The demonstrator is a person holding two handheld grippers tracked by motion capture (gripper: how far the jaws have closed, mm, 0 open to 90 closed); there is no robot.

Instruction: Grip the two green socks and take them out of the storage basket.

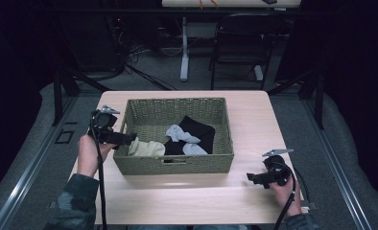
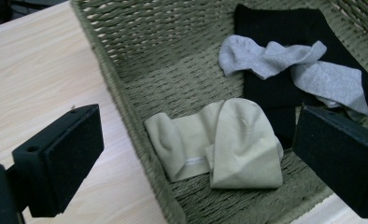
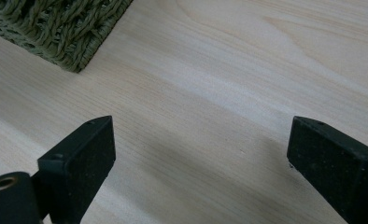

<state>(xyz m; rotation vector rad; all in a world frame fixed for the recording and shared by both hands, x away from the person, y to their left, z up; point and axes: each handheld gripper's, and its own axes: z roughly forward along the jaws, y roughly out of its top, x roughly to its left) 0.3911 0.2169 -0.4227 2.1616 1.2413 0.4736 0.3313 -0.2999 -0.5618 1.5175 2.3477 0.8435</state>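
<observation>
Two risks I'm watching: my spread left gripper (image 2: 196, 154) is hovering over the beige sock (image 2: 224, 144) lying in the wicker basket (image 2: 126, 107), possibly snagging weave or the neighbouring black sock (image 2: 275, 88); my right gripper (image 3: 201, 163) is idling, spread wide.

We find no writing we can read anywhere, and the small white tag (image 2: 194, 161) on the beige sock (image 2: 219, 144) is too blurred to make out.
</observation>
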